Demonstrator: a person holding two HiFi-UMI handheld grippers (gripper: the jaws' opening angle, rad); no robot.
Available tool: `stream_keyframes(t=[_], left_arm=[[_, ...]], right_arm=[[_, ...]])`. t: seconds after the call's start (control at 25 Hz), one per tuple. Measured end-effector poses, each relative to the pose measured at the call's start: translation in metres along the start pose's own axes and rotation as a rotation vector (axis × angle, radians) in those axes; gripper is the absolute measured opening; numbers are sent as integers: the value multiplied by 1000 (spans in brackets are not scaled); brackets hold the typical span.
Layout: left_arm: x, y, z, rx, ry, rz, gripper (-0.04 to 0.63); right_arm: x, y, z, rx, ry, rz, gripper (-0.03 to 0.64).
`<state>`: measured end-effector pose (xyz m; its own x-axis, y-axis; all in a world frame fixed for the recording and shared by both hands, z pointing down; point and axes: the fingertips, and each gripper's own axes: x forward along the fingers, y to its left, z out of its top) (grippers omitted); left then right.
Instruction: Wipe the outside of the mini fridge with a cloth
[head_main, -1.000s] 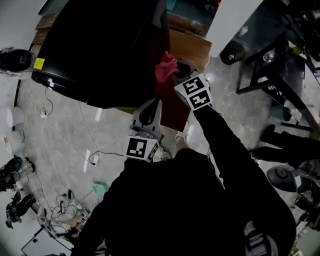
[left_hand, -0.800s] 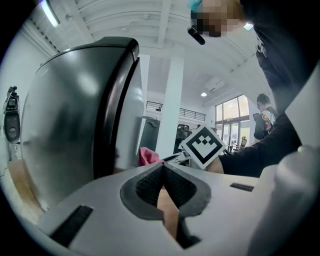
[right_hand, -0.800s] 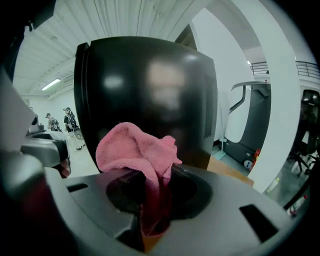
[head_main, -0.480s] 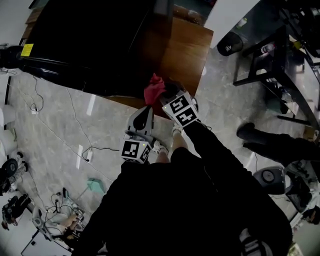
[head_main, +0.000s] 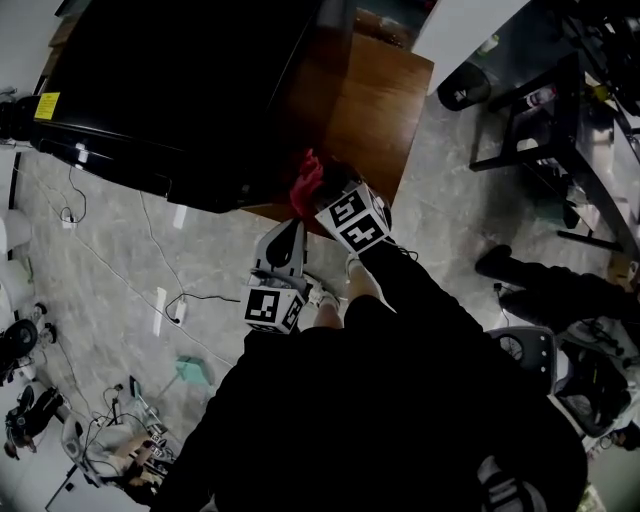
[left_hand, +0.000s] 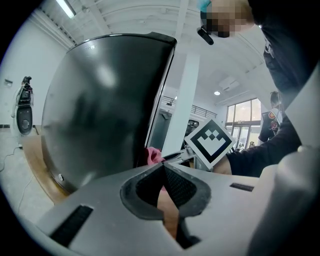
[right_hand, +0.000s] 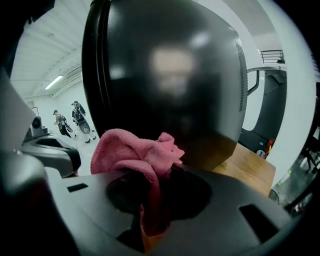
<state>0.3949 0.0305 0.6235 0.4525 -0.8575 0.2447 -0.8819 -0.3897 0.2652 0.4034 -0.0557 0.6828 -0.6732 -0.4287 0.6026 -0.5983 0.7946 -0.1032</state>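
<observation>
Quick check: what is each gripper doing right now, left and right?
Left gripper: closed, holding nothing.
Right gripper: closed on the pink cloth, close to the black mini fridge.

Head view: from overhead, steeply down onto left gripper (head_main: 291, 225) and right gripper (head_main: 318, 190). Left gripper view: low, tilted up along its jaws, mini fridge (left_hand: 100, 100) close ahead, with the right gripper's marker cube (left_hand: 212, 142) just beyond. Right gripper view: nearer still, facing the fridge's black wall. Shared by all three — fridge and pink cloth (right_hand: 132, 147).
</observation>
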Motion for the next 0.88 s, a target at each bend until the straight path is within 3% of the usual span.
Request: stream_keyframes(t=[0.48,0.88], left_arm=[[71,-17,0,-33,49,8,5],[142,-27,28,-18,44,29,5]], right_arm=[[17,-75,12,-19,33,14,103],[33,-154,31,-81,93,32,106]])
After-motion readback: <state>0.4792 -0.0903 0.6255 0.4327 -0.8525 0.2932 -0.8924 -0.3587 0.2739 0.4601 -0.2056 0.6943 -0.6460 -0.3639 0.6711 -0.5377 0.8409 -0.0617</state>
